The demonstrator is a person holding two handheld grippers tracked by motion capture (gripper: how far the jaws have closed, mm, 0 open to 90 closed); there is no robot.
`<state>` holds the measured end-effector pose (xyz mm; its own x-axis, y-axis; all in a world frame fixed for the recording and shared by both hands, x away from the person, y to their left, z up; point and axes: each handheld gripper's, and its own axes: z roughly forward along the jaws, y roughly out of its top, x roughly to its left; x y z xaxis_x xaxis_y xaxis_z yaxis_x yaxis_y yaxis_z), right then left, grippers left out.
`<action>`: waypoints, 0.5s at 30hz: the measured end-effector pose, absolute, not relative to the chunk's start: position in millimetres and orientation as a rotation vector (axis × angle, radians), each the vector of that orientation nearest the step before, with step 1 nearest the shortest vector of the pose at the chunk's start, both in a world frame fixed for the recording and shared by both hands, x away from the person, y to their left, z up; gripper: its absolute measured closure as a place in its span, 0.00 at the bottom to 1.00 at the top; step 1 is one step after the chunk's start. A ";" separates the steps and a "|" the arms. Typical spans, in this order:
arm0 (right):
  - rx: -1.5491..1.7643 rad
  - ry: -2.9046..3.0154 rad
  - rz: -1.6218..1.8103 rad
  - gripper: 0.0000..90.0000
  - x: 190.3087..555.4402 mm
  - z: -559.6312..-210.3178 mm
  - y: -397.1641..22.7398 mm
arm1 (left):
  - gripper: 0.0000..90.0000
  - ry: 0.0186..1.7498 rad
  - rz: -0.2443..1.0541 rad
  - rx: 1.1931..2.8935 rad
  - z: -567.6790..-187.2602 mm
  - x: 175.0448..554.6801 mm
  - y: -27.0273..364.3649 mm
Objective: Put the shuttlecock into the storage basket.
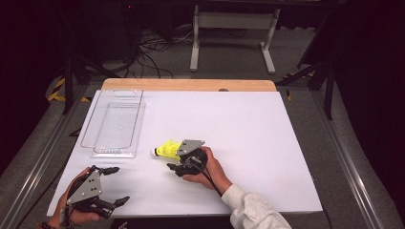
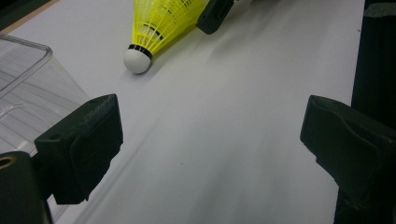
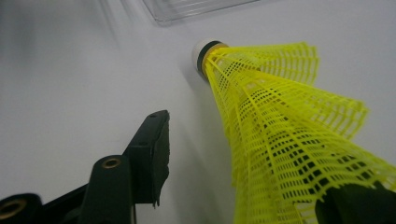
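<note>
A yellow mesh shuttlecock (image 1: pixel 165 149) with a white cork tip lies on its side on the white table top (image 1: pixel 258 124), tip pointing left. My right gripper (image 1: pixel 175 158) is at its skirt end, open. In the right gripper view the skirt (image 3: pixel 280 130) lies between the jaws of that gripper (image 3: pixel 254 170): it rests against the right jaw, and the left one stands clear of it. My left gripper (image 1: pixel 119 185) is open near the front left corner with nothing in it. In its own view that gripper (image 2: pixel 210 135) faces the shuttlecock (image 2: pixel 156 28) farther off.
A clear plastic container (image 1: pixel 114 125) lies at the left of the table, beyond the left gripper; its corner (image 2: pixel 23 84) is close to the left jaw. A wooden strip (image 1: pixel 188 85) borders the far edge. Cables and a metal stand (image 1: pixel 234 33) are on the floor behind.
</note>
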<state>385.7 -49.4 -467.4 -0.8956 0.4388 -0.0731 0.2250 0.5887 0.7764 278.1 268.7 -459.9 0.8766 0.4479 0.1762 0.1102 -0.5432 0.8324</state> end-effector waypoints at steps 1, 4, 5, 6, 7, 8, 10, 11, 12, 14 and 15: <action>0.553 2.557 1.201 0.51 386.3 -467.3 -48.3 | 0.08 0.402 0.465 2.122 -459.9 278.1 268.7; 0.575 2.548 1.203 0.53 388.0 -467.5 -46.9 | 0.08 0.405 0.457 2.124 -460.5 278.4 267.8; 0.589 2.539 1.196 0.55 389.0 -467.8 -45.4 | 0.08 0.405 0.456 2.124 -460.5 278.4 267.7; 0.602 2.532 1.189 0.56 389.7 -468.0 -44.4 | 0.08 0.404 0.456 2.125 -460.5 278.4 267.7; 0.610 2.533 1.184 0.56 390.2 -467.8 -43.6 | 0.08 0.405 0.456 2.124 -460.5 278.2 267.7; 0.612 2.526 1.177 0.62 390.0 -466.8 -42.8 | 0.08 0.406 0.456 2.123 -460.5 278.1 267.8; 0.617 2.508 1.163 0.67 389.4 -465.4 -42.3 | 0.08 0.406 0.456 2.123 -460.4 278.1 267.9; 0.640 2.495 1.161 0.74 390.3 -464.2 -41.7 | 0.08 0.405 0.455 2.123 -460.5 278.0 268.1; 0.645 2.488 1.141 0.77 390.3 -464.6 -41.1 | 0.08 0.405 0.456 2.123 -460.4 278.1 268.4; 0.649 2.483 1.135 0.79 390.4 -465.0 -40.7 | 0.08 0.404 0.457 2.123 -460.3 278.2 268.5; 0.656 2.477 1.137 0.80 390.8 -465.6 -40.5 | 0.08 0.404 0.456 2.122 -460.3 278.3 268.5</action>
